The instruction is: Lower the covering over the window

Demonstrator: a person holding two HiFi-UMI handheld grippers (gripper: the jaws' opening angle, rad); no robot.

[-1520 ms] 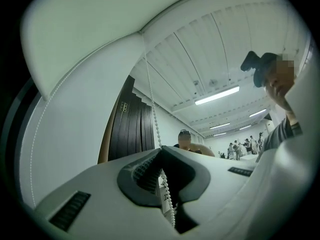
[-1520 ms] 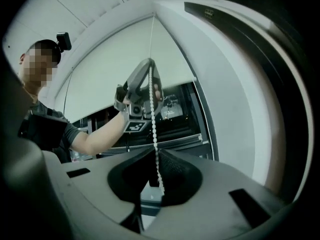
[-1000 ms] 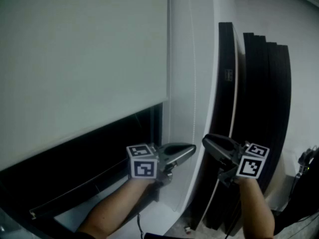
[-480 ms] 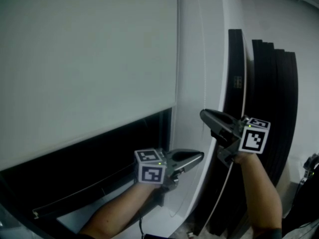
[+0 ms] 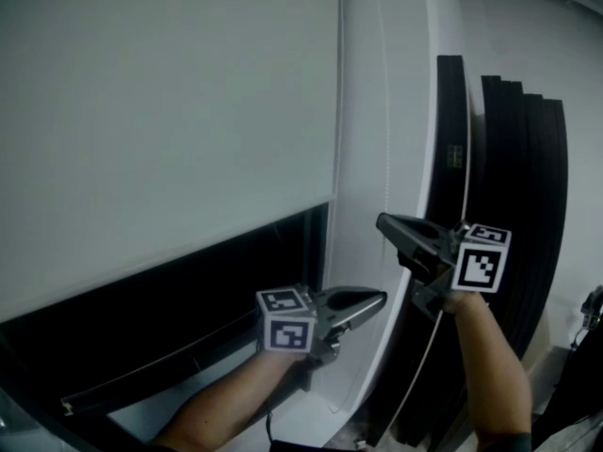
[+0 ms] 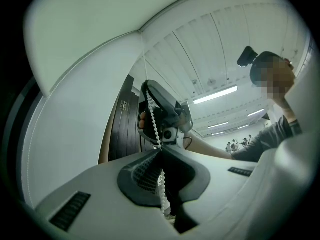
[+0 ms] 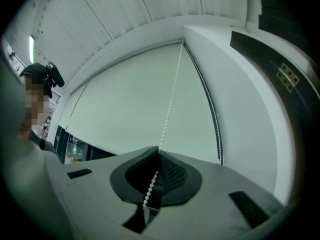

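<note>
The white roller blind (image 5: 160, 111) covers most of the window, with a dark strip of glass (image 5: 179, 290) left below its bottom edge. A thin bead chain (image 5: 387, 149) hangs down the white frame beside it. My left gripper (image 5: 381, 298) is shut on the chain low down; in the left gripper view the bead chain (image 6: 152, 116) runs up out of the left gripper (image 6: 161, 151) to the right gripper (image 6: 156, 101). Higher up, my right gripper (image 5: 381, 221) has just been closing, and its pads now pinch the bead chain (image 7: 170, 104) at the right gripper (image 7: 158, 149).
Several tall dark panels (image 5: 513, 205) lean against the wall just right of my right arm. The white window frame (image 5: 363, 92) stands between blind and panels. A pale sill (image 5: 132, 412) runs below the glass. A person's sleeve and hand (image 6: 250, 144) show behind my grippers.
My right gripper rose from beside the left one to a higher spot on the chain, and its jaws closed on it. The left gripper kept still, shut on the chain.
</note>
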